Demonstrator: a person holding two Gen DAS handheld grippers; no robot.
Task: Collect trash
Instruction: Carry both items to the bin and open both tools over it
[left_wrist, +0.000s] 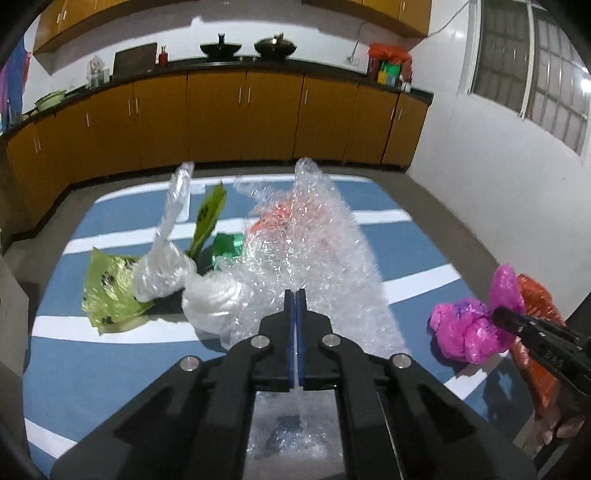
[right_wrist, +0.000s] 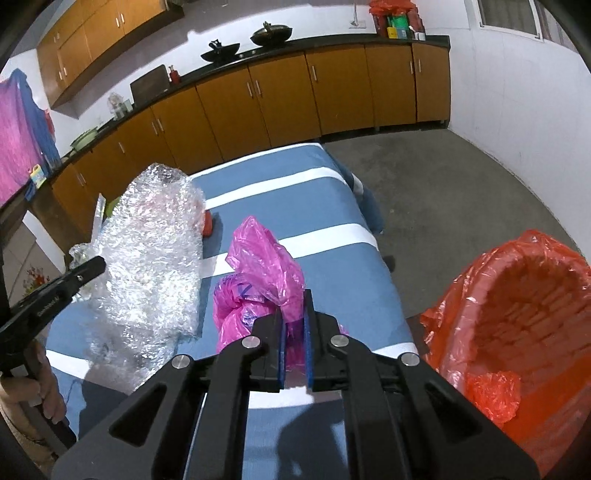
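The blue, white-striped table (left_wrist: 110, 354) holds loose trash: bubble wrap (left_wrist: 317, 236), a clear bag (left_wrist: 166, 258) and a green bag (left_wrist: 107, 288) with black print too blurred to read. An orange-lined bin (right_wrist: 517, 314) stands beside it. The left gripper (left_wrist: 295, 295) is pressed together on the bubble wrap. The right gripper (right_wrist: 293, 295) pinches a pink bag (right_wrist: 258, 266).

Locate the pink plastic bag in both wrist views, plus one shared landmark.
Left wrist view: pink bag at the right edge, shut in the right tool.
Right wrist view: pink bag at centre, just above that tool.
Shared landmark: bubble wrap on the blue-and-white striped cloth.
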